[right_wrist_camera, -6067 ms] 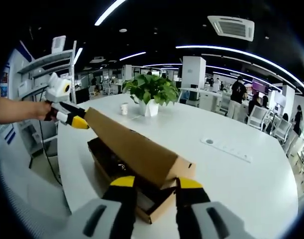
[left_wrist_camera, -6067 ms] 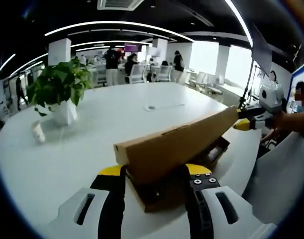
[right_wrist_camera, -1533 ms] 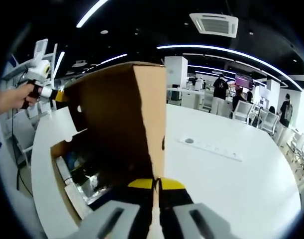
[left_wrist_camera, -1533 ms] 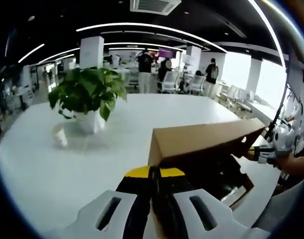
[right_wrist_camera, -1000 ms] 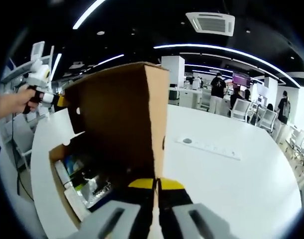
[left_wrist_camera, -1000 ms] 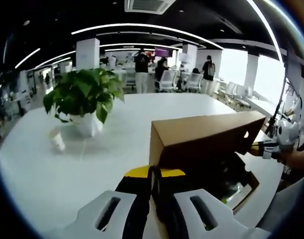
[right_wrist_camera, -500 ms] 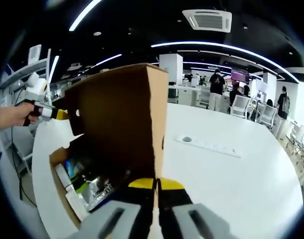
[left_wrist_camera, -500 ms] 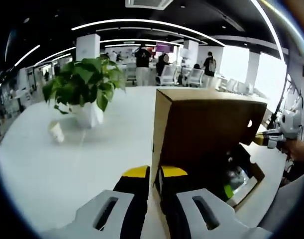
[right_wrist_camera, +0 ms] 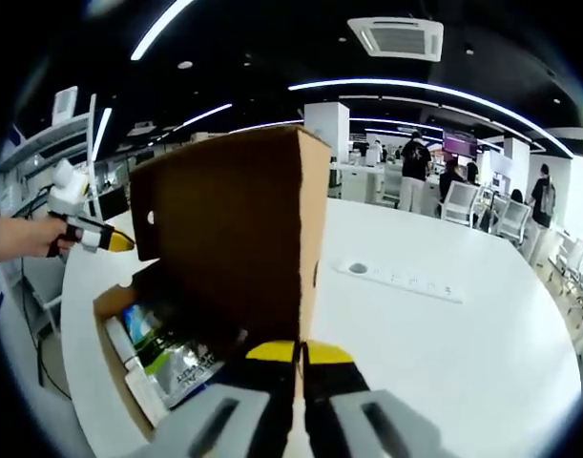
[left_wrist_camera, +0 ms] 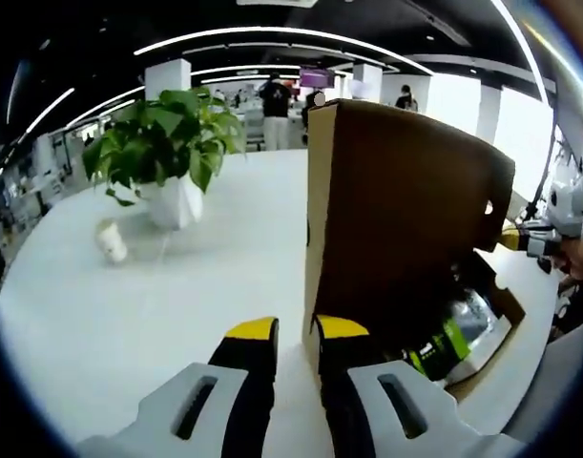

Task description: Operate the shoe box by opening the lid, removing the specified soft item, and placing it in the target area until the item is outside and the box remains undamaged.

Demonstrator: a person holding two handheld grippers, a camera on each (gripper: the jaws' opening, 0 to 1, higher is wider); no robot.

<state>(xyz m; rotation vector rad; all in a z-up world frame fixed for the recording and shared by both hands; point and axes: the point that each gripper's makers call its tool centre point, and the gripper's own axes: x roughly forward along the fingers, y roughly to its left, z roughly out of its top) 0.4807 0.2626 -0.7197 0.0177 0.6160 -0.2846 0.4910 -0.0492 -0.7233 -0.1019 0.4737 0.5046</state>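
Lid (right_wrist_camera: 236,224) stands upright now, hinged along the far side of the box (right_wrist_camera: 114,377), and the soft item (right_wrist_camera: 172,363), a green-and-silver packet, lies low inside at about 9 o'clock from the right gripper (right_wrist_camera: 298,355). Box and lid run long between the two hands. That gripper's jaws are pressed together on the lid's edge. In the left gripper view the left gripper (left_wrist_camera: 296,331) has its jaws slightly parted with the lid's near edge (left_wrist_camera: 312,219) between them, and the packet (left_wrist_camera: 442,342) sits at 3 o'clock. Half a second ago those jaws were tighter and the lid leaned lower.
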